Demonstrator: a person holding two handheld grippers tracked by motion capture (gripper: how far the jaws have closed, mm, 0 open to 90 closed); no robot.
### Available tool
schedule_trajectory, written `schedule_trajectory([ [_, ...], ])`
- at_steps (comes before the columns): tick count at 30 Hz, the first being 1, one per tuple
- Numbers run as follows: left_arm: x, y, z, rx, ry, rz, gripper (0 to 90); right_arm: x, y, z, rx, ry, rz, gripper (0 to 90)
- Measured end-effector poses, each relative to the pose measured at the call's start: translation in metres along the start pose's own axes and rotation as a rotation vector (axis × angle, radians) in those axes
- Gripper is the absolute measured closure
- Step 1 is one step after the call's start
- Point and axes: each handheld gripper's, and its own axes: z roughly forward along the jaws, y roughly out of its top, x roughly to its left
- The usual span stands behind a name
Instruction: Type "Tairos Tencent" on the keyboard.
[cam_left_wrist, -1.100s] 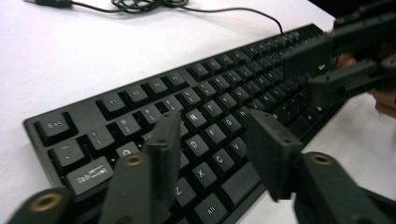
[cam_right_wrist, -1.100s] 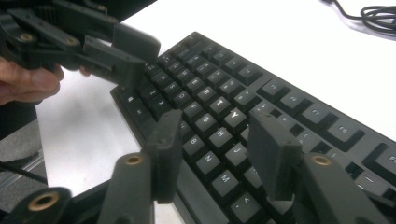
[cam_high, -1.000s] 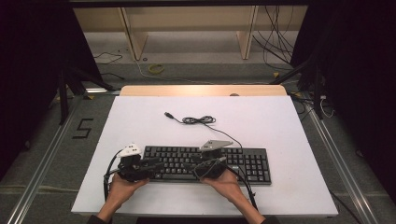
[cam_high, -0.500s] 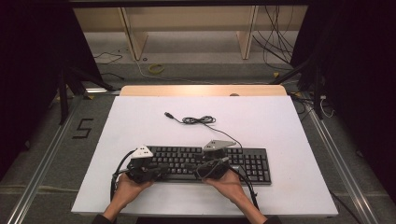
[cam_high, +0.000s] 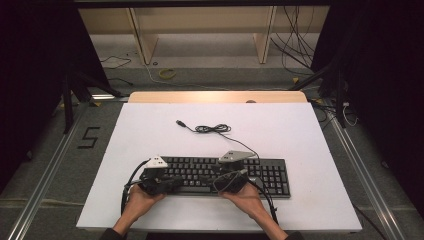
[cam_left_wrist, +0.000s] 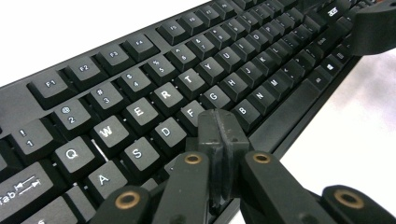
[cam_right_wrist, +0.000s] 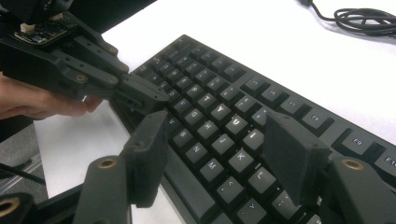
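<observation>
A black keyboard (cam_high: 220, 175) lay flat at the near middle of the white table (cam_high: 300, 135), its cable (cam_high: 212, 128) coiled on the table just beyond it. The left gripper (cam_left_wrist: 218, 128) hovered low over the keyboard's left end, above the keys of its near rows, its jaws pressed together with nothing between them. The right gripper (cam_right_wrist: 215, 154) hung over the middle keys; its jaws stood wide apart, having just been opening, and they held nothing.
</observation>
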Motion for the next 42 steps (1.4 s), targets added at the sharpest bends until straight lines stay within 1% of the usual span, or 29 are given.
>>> schedule_trajectory([
  [2,0.001,0.0,0.001,0.006,0.001,0.003,89.0,0.0,0.0,0.0,0.0,0.0,-0.001,41.3],
  [3,0.001,0.0,0.001,0.002,-0.001,-0.002,89.0,0.0,0.0,0.0,0.001,0.0,-0.001,41.3],
  [5,0.001,0.0,0.001,0.008,-0.001,0.004,89.1,0.0,0.0,-0.001,0.0,0.001,-0.002,41.2],
  [7,0.001,0.0,0.001,0.011,-0.004,-0.004,89.1,0.0,0.0,-0.001,0.0,0.001,-0.002,41.2],
  [9,0.001,-0.001,0.003,0.021,0.004,0.001,89.1,0.0,0.0,-0.001,-0.001,0.001,-0.001,41.2],
  [11,0.002,-0.001,0.003,0.021,-0.003,-0.008,89.2,0.0,-0.001,-0.001,-0.002,0.001,-0.001,41.2],
  [15,0.001,-0.001,0.003,0.023,-0.001,0.001,89.2,0.001,-0.001,-0.002,0.0,0.001,-0.001,41.2],
  [16,0.001,-0.001,0.004,0.019,-0.001,-0.006,89.2,0.001,-0.001,-0.002,0.0,0.001,0.0,41.3],
  [18,0.001,-0.001,0.003,0.021,-0.001,-0.004,89.1,0.001,-0.001,-0.002,0.0,0.001,-0.002,41.2],
  [20,0.001,-0.001,0.002,0.022,0.002,0.006,89.0,0.001,-0.001,-0.002,-0.001,0.001,-0.001,41.2],
  [22,0.001,0.0,0.001,0.02,0.003,0.007,88.9,0.001,0.0,-0.002,-0.002,0.001,-0.002,41.2],
  [24,0.002,0.0,-0.001,0.003,-0.012,0.0,87.2,0.001,0.0,-0.002,-0.002,0.001,-0.001,41.1],
  [26,0.001,0.001,-0.003,-0.012,-0.013,0.005,85.5,0.0,0.0,-0.002,-0.001,0.001,-0.001,40.9],
  [29,0.002,0.001,-0.006,-0.03,-0.015,0.0,84.4,0.0,0.0,-0.003,-0.004,0.0,-0.001,40.8],
  [34,0.004,0.002,-0.01,-0.068,-0.021,-0.01,78.7,0.0,0.0,-0.003,-0.003,0.0,0.0,40.5],
  [38,0.007,0.003,-0.014,-0.09,-0.024,-0.026,71.5,0.0,0.0,-0.003,-0.004,0.001,0.001,40.1],
  [39,0.007,0.003,-0.014,-0.101,-0.019,-0.041,68.2,0.0,0.0,-0.003,-0.004,0.002,0.001,39.9],
  [42,0.009,0.004,-0.016,-0.11,-0.008,-0.064,58.0,0.001,0.0,-0.002,-0.008,0.005,-0.001,39.3],
])
